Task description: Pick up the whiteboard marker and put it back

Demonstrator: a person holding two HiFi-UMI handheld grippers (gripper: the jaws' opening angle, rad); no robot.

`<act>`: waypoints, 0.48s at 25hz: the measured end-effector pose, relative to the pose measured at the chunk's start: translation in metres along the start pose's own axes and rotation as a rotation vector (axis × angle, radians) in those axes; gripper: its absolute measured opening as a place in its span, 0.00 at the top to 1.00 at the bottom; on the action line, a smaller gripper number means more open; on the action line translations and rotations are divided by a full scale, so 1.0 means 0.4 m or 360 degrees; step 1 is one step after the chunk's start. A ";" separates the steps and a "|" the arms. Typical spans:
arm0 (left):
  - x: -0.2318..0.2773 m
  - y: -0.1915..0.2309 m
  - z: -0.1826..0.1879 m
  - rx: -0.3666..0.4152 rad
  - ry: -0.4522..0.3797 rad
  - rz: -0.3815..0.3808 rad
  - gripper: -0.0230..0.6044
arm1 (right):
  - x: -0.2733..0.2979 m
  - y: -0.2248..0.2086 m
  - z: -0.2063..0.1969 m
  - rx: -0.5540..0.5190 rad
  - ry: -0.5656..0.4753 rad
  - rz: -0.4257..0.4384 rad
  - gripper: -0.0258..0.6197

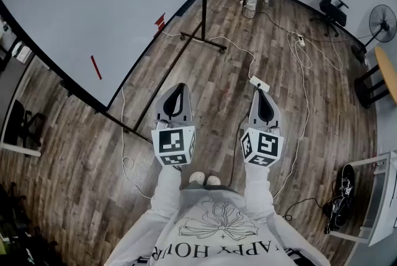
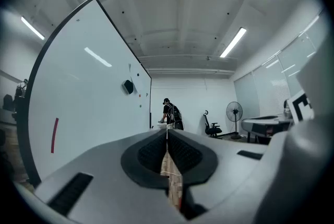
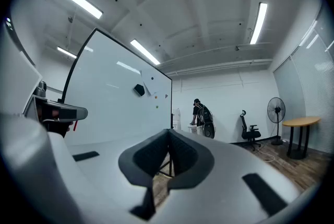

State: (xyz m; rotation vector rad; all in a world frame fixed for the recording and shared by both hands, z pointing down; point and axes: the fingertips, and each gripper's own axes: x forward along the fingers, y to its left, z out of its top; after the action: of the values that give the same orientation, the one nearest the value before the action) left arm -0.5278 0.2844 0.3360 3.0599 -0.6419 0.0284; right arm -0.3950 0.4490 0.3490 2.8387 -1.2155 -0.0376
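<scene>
While left hand-held gripper (image 1: 179, 90) and right hand-held gripper (image 1: 263, 96) are pressed together, empty, whiteboard marker (image 1: 95, 67) ahead-left appears light, slick; grip mid-barrel.

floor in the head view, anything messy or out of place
Loose white cables snake across the wood floor, with a power strip lying just ahead of the right gripper. Nothing spilled or broken.

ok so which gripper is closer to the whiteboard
The left gripper: it is held on the side of the whiteboard, close to its bottom edge, while the right gripper is further out over the wood floor.
</scene>
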 end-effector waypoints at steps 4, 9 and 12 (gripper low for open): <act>0.019 0.006 -0.008 0.0001 0.0008 0.0001 0.95 | 0.019 -0.002 -0.005 0.0005 0.0004 -0.0004 0.96; 0.037 0.023 -0.016 0.0000 0.0010 -0.0004 0.95 | 0.041 0.012 -0.012 -0.0004 0.0008 -0.0002 0.96; 0.049 0.038 -0.028 -0.0001 0.0020 -0.0015 0.95 | 0.055 0.025 -0.021 0.0028 0.0009 -0.0010 0.96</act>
State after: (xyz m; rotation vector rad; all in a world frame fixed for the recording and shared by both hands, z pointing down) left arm -0.5163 0.2628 0.3476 3.0596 -0.6271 0.0478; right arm -0.3866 0.4265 0.3578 2.8557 -1.2115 -0.0192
